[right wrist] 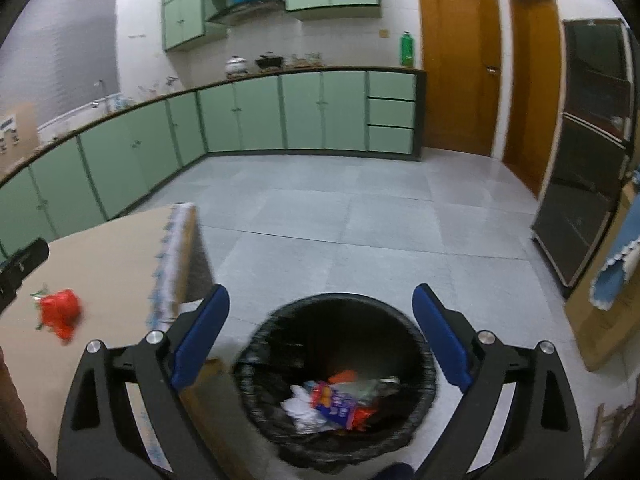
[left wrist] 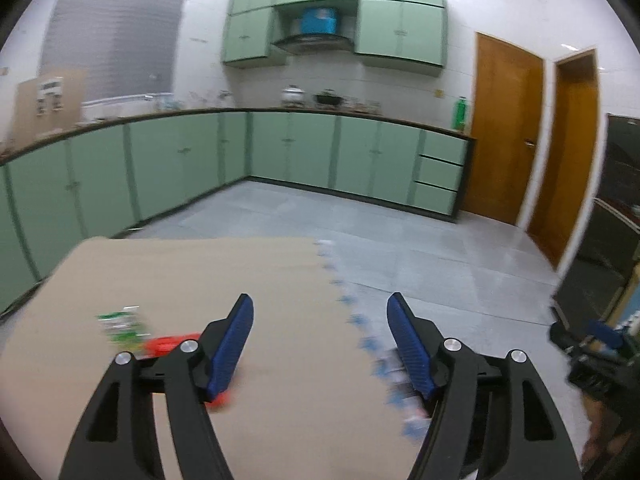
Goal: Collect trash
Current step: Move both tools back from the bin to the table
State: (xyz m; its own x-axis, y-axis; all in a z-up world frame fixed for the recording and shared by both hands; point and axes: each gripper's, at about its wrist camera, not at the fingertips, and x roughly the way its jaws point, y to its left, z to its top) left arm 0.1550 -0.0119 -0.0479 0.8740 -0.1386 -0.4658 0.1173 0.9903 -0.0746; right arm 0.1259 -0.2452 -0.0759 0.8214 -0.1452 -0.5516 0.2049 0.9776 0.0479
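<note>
- Nearest the lens in the left wrist view: left gripper [left wrist: 320, 322], blue pads spread wide, nothing between them, poised over a tan table [left wrist: 192, 276].
- Nearest the lens in the right wrist view: right gripper [right wrist: 321, 322], jaws at a broad gape, empty, hanging directly above the trash bin [right wrist: 416, 344].
- Beyond both, from 9 to 2 o'clock: green base cabinets [right wrist: 260, 112] along two walls under a dark counter, with matching wall cabinets [left wrist: 400, 28] higher up at 12.
- At 1 to 2 o'clock: two brown wooden doors [right wrist: 460, 60]; grey tiled floor [right wrist: 360, 216] spread between cabinets and table.
- At 6 o'clock in the right wrist view: round bin lined with a black bag, standing on the floor just beside the table's corner, with crumpled white paper and red, blue and orange wrappers [right wrist: 340, 400] inside.
- At 9 o'clock in the right wrist view: red wrapper [right wrist: 60, 312] lying on the tabletop, well apart from the bin; in the left wrist view, at 8 o'clock, partly hidden behind the left finger.
- At 8 o'clock in the left wrist view: green-and-white packet [left wrist: 122, 324] on the table, just beside the red one, blurred.
- Along the table's right edge: blue-and-white patterned trim [left wrist: 360, 320], smeared by motion.
</note>
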